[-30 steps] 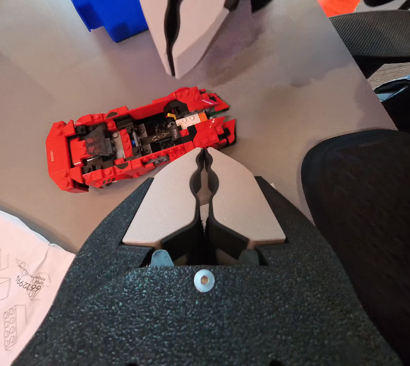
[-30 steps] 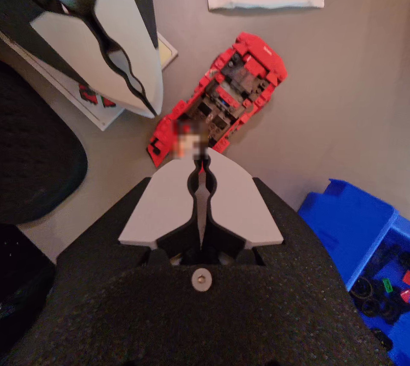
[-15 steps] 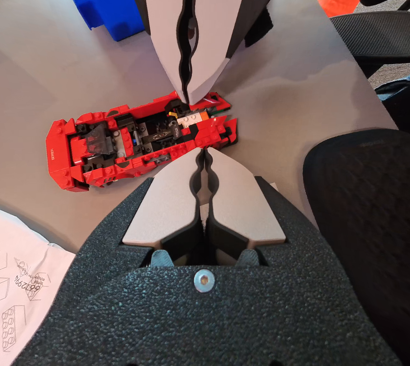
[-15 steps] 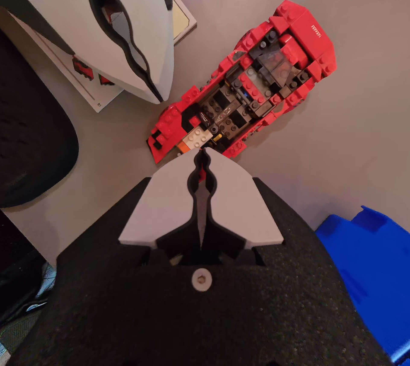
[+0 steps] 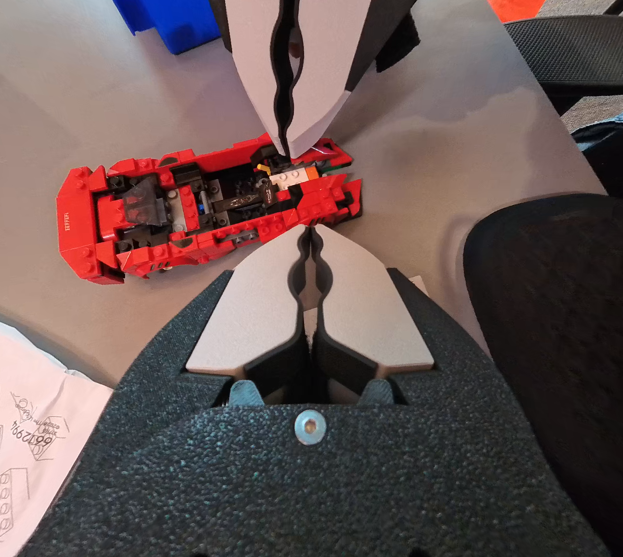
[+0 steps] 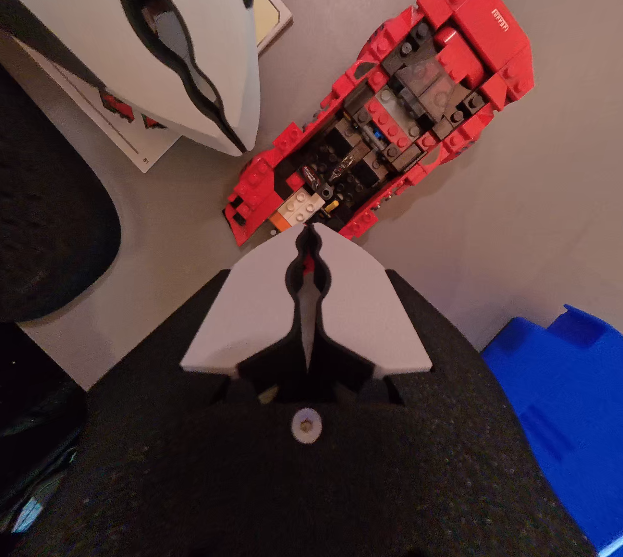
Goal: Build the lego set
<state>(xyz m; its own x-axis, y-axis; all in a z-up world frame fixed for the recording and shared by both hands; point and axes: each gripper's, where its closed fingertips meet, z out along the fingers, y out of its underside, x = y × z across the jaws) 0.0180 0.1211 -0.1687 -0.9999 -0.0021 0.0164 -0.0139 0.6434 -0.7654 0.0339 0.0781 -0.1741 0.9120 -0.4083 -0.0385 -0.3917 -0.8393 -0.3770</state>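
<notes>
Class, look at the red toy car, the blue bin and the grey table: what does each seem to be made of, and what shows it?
Red studded brick car: hard moulded plastic, glossy; highlights on studs.
Blue bin: probably rigid plastic, smooth with slight sheen.
Grey table: smooth matt surface, perhaps laminate; soft, dull reflections.

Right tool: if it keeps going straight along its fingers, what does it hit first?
Most likely the red lego car, at its end with the white brick. The right tool, shut, sits at that end already; contact can't be confirmed.
</notes>
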